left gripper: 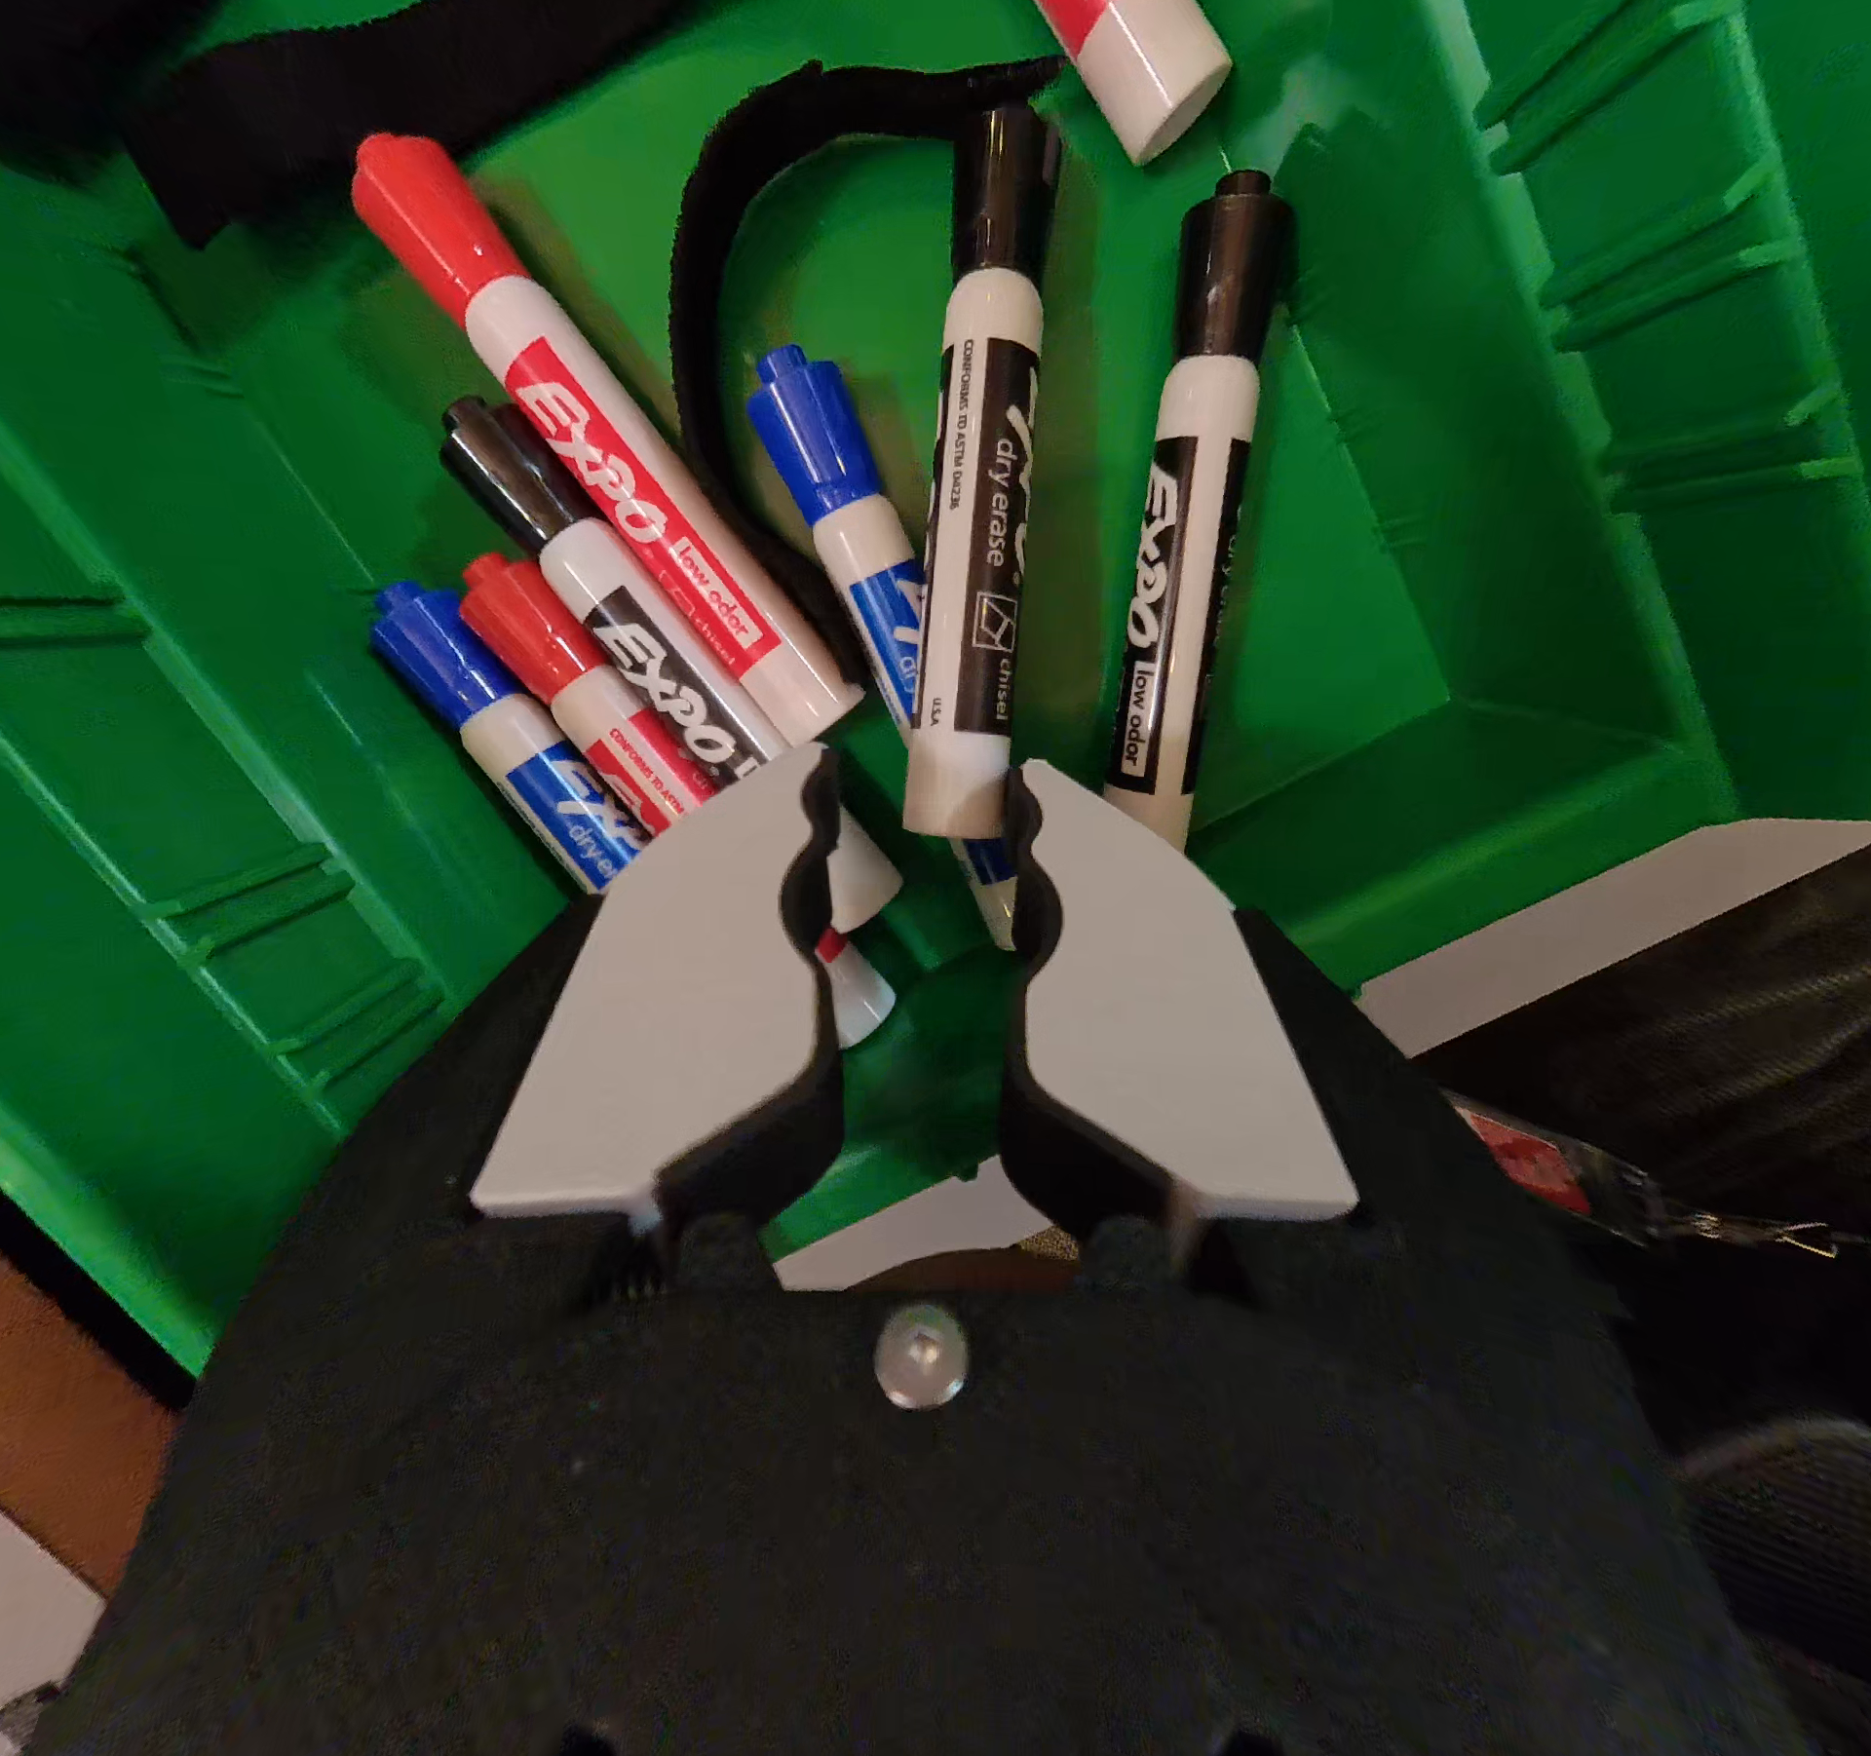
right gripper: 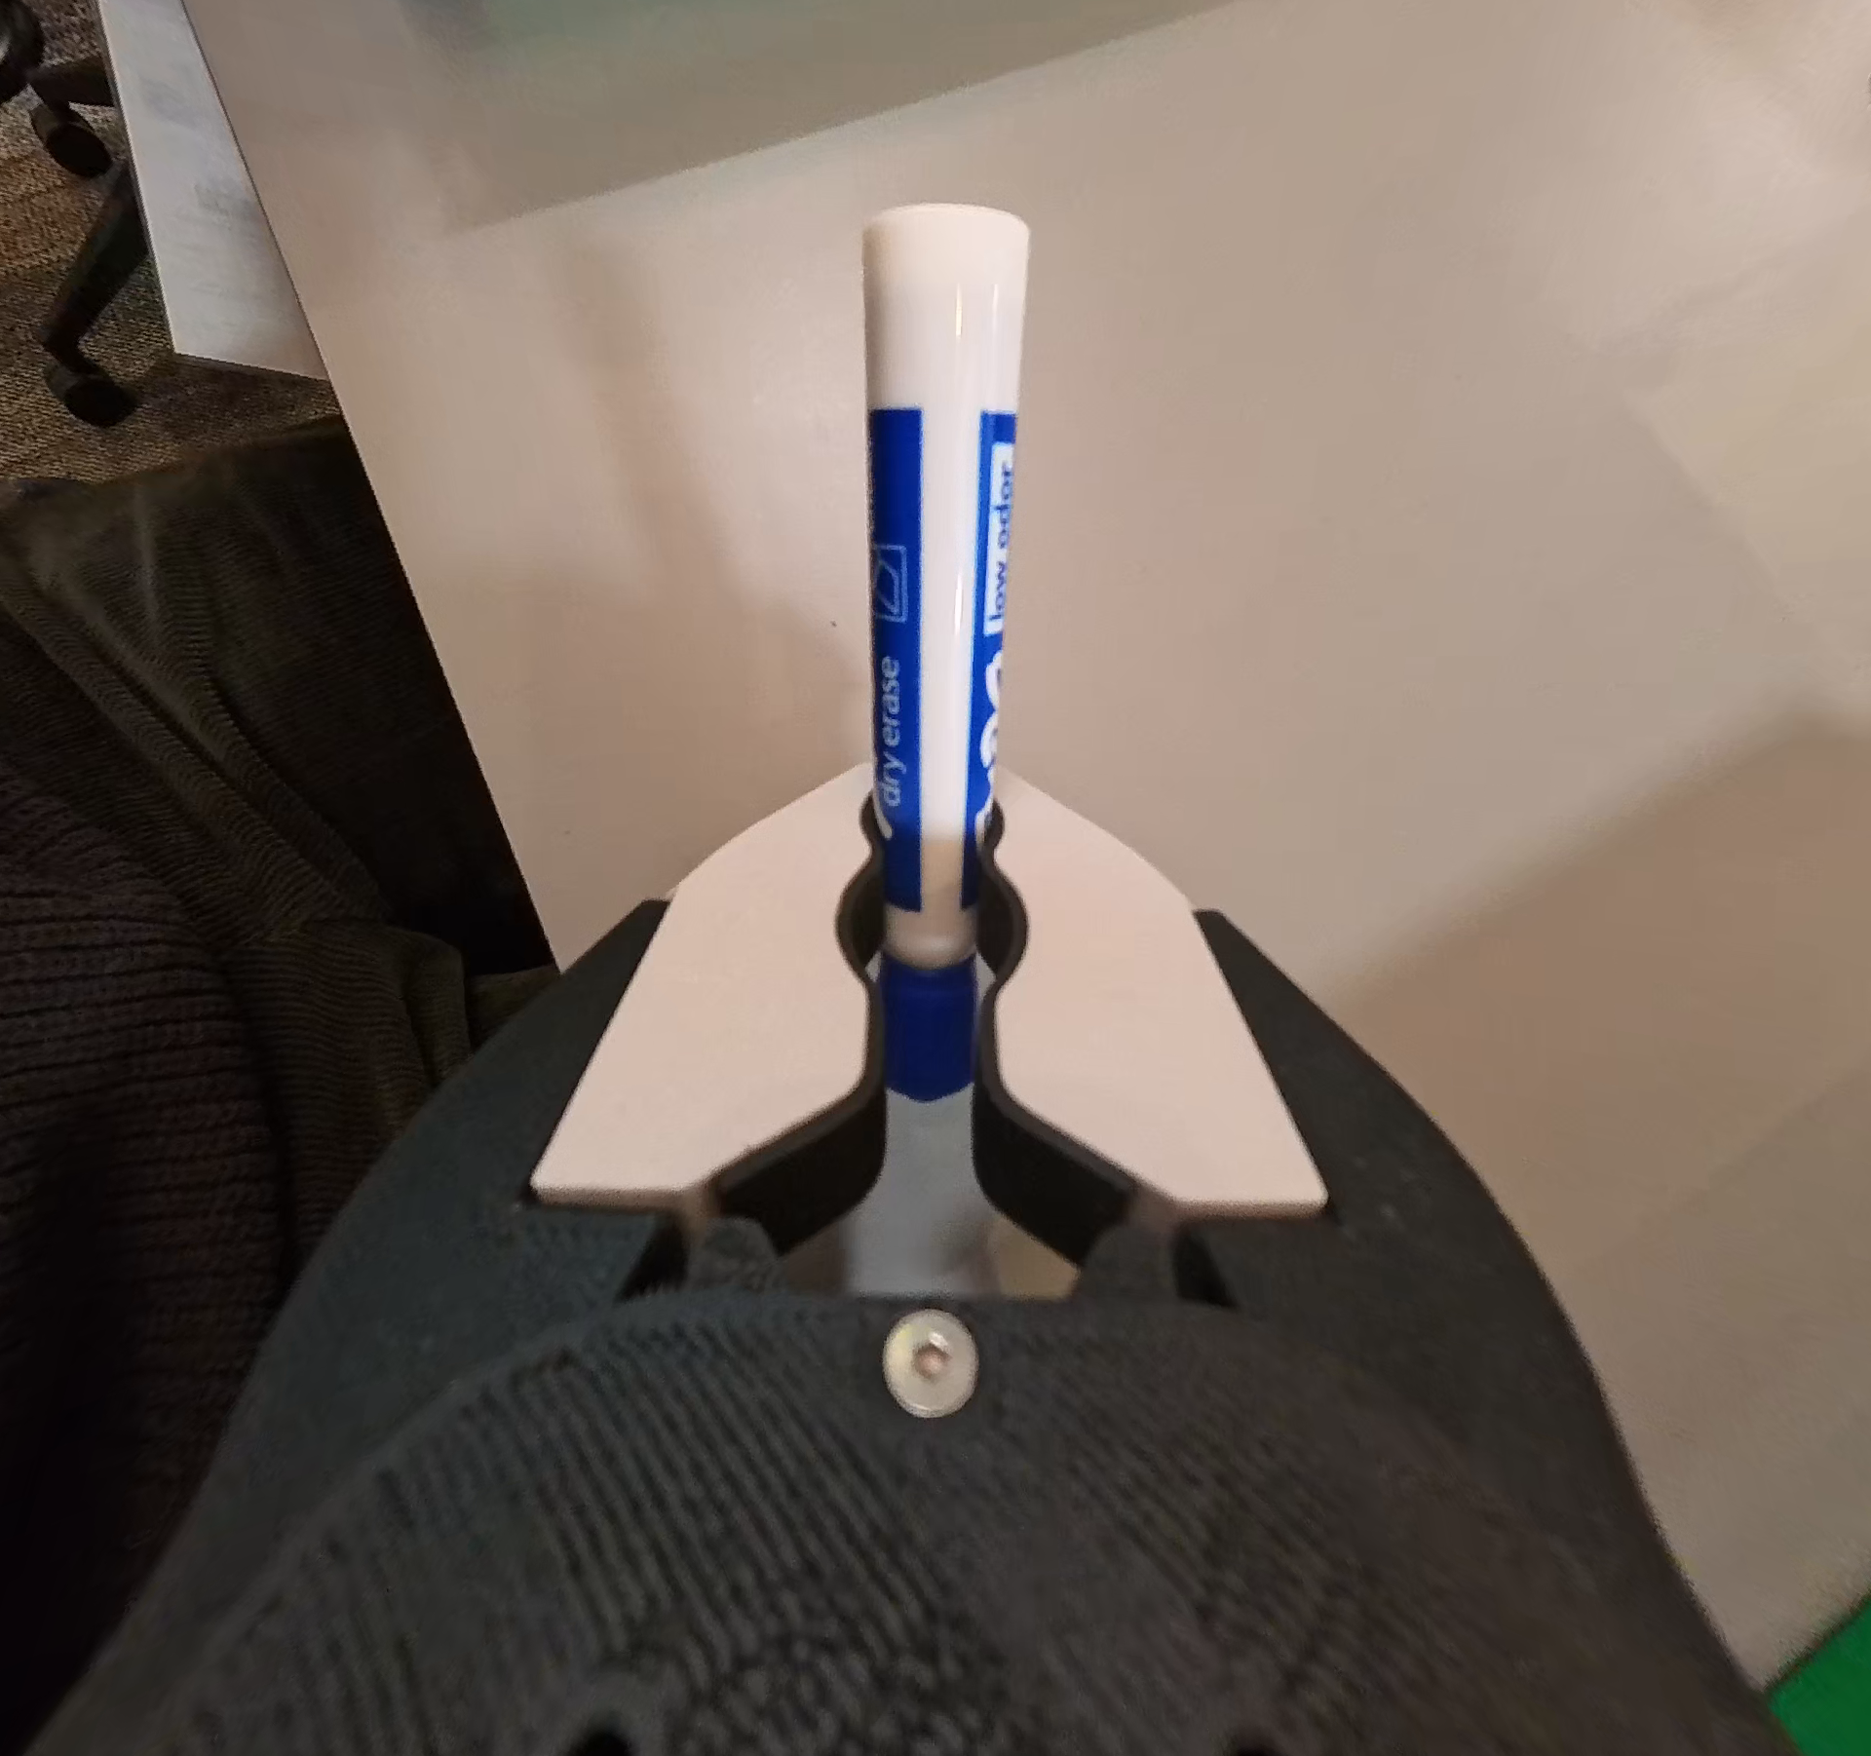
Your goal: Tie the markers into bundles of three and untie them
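Clamping a blue-capped white marker (right gripper: 947, 533), right hand-held gripper (right gripper: 933, 822) risks slippage; left hand-held gripper (left gripper: 923, 796), fingers apart, may snag black-capped marker (left gripper: 977, 533) in green plastic bin (left gripper: 1519, 492)

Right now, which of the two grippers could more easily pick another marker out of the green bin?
Left, probably. The left gripper is open and empty, hovering over the green bin with a black marker at its fingertips. The right gripper is shut on a blue marker above the white table.

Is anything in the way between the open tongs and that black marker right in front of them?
Nothing visible: the left tongs are open, and the black marker in the green bin ends right at their tips.
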